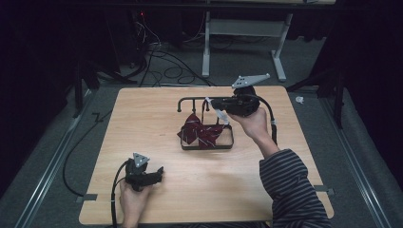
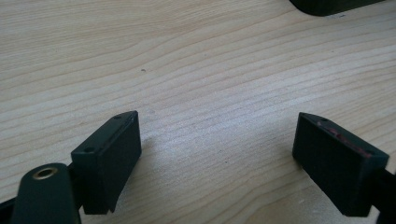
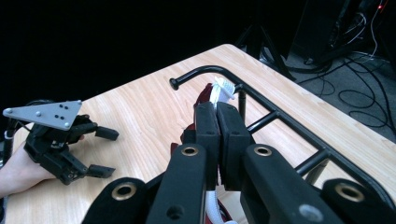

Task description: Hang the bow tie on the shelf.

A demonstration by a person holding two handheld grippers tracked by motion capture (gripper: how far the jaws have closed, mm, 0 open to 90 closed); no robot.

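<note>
Bow tie (image 1: 202,133), dark red and striped, is lying inside the black wire rack (image 1: 207,147) mid-table from above, while my right gripper (image 1: 219,104) is hovering over it, pinching its white strap (image 1: 218,114). Left gripper (image 1: 159,172) is resting near the table's (image 1: 142,123) front edge. Left gripper view: jaws are standing wide apart over bare wood. Right gripper view: jaws are pressing together on the white strap (image 3: 223,88) beside the rack's rail (image 3: 280,116).
</note>
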